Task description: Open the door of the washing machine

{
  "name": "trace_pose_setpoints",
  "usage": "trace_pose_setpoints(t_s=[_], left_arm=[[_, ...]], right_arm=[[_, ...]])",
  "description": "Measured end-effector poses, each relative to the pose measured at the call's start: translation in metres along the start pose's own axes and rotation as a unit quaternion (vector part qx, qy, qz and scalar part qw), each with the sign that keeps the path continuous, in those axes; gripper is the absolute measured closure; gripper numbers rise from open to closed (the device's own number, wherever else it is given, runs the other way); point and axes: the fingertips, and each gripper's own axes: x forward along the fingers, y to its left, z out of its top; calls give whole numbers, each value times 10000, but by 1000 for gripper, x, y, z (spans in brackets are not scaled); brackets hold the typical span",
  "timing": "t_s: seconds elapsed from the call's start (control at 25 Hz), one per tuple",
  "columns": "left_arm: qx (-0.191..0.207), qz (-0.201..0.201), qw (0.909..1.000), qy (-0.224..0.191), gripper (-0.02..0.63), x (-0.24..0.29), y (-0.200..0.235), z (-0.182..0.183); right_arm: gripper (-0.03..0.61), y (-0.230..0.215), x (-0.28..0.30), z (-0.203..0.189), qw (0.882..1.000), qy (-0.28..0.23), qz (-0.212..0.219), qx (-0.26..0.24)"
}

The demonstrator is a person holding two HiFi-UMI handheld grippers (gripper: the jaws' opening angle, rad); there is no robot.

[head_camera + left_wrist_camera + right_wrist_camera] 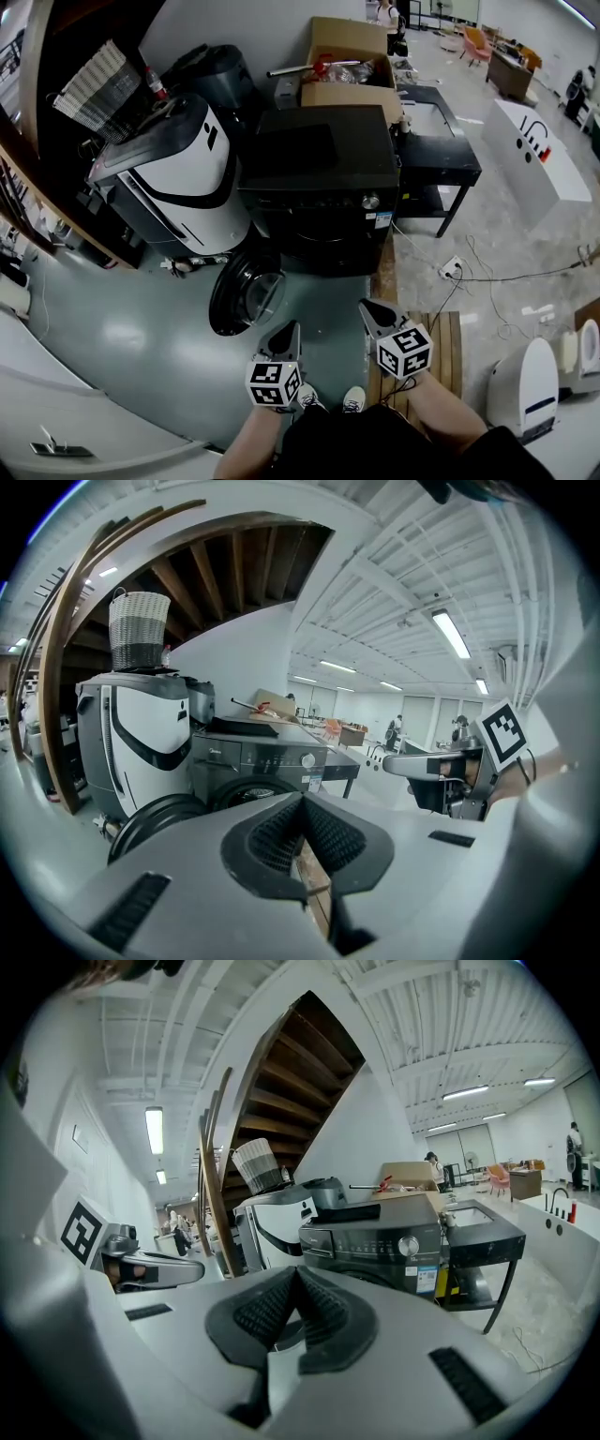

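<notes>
The black washing machine [319, 178] stands ahead on the floor, with its round door [246, 292] swung out to the left and the drum mouth uncovered. My left gripper [291, 328] is shut and empty, a little to the right of the door's edge and apart from it. Beside it, my right gripper [367, 307] is also shut on nothing, short of the machine's front. The left gripper view has the washing machine [267, 757] and its open door [155, 817] beyond the closed left gripper [302, 799]. The right gripper view shows the washing machine [375, 1237] past the closed right gripper [295, 1274].
A white appliance [173, 173] stands to the left of the washer, with a wicker basket [94, 80] behind it. A cardboard box [349, 66] and a black table [436, 141] are at the back right. A wooden pallet [441, 347], a power strip [452, 269] and cables lie on the right.
</notes>
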Motion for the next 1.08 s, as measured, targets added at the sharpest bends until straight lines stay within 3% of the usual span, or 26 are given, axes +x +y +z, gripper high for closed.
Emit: trace_pose_setpoints(t_s=[1.08], left_arm=[[-55,11,10000,-62,595,-9,-13,-3]], right_arm=[[561,3,-17,-6,10000,-5,-1,70]])
